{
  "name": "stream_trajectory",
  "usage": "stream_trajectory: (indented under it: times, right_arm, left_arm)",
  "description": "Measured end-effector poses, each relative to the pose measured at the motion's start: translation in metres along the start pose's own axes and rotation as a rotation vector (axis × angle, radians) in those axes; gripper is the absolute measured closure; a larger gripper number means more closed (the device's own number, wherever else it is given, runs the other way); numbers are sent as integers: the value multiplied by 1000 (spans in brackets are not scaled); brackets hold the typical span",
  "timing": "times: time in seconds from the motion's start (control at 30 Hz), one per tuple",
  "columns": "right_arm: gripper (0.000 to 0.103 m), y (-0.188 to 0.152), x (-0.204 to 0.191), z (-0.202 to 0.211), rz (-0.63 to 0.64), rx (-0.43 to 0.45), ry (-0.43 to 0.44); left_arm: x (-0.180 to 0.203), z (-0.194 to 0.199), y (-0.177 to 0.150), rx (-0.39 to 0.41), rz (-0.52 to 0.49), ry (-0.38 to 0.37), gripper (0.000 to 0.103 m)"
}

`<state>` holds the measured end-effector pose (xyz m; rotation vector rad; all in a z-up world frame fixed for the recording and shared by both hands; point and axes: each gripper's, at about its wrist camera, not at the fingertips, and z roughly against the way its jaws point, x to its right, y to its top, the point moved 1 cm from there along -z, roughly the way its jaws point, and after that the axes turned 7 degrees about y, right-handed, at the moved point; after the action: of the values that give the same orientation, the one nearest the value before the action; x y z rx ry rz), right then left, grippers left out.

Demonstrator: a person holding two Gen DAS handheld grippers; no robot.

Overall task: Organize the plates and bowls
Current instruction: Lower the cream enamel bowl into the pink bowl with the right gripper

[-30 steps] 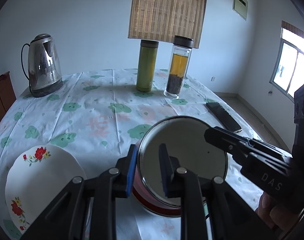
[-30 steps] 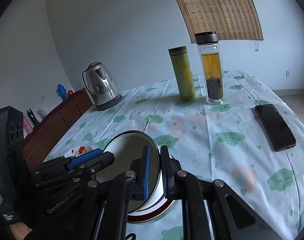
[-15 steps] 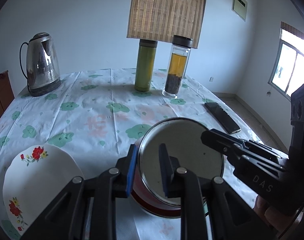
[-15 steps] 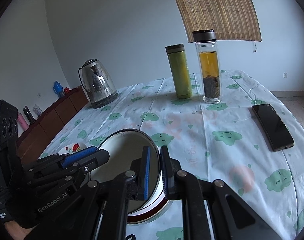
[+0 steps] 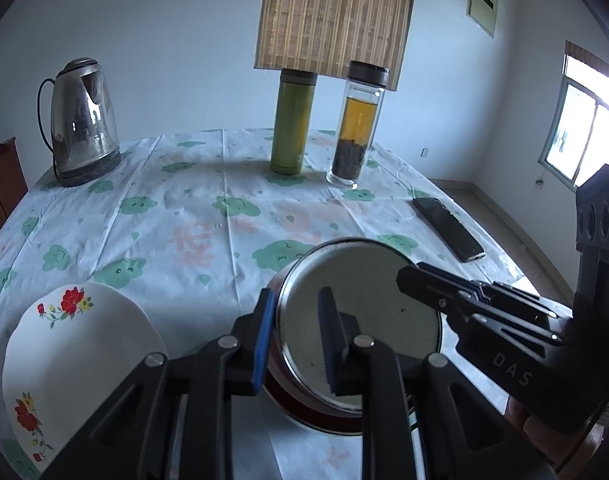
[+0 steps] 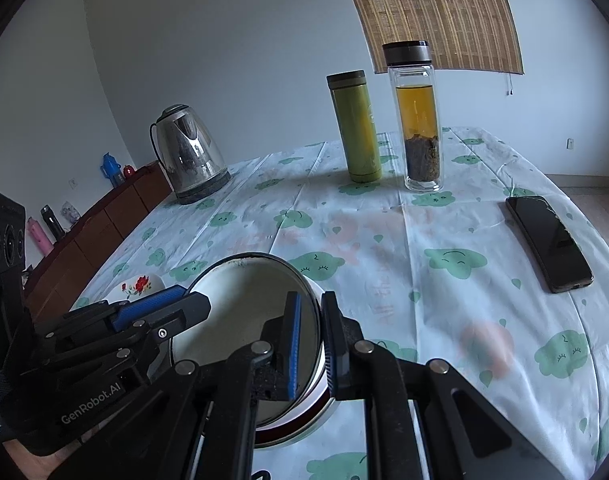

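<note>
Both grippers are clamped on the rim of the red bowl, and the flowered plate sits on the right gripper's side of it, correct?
Not quite. The left gripper and right gripper do clamp the red bowl by its rim, but the flowered plate lies on the left gripper's side. The left wrist view shows it to the left of the bowl.

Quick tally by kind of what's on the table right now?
Bowls: 1, red-and-white enamel bowl gripped at its rim by both grippers
Plates: 1, white floral plate
Kettles: 1, steel kettle
Bottles: 2, green flask, glass tea bottle
Phones: 1, black phone
Total: 6
</note>
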<state>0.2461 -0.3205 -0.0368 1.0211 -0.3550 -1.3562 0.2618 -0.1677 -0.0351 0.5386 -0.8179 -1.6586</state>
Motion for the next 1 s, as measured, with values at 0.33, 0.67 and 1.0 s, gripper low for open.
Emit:
stream_trajectory:
  times: [0.33, 0.67, 1.0]
  right_arm:
    - [91, -4, 3, -7, -13, -28, 2]
    - [91, -3, 3, -9, -7, -21, -4]
    - [91, -5, 0, -9, 25, -6, -25]
  left_arm:
    - [-1, -4, -3, -12, -3, -3, 84]
    - [-2, -8, -3, -14, -7, 0, 84]
    - [-3, -9, -3, -12, -6, -4, 84]
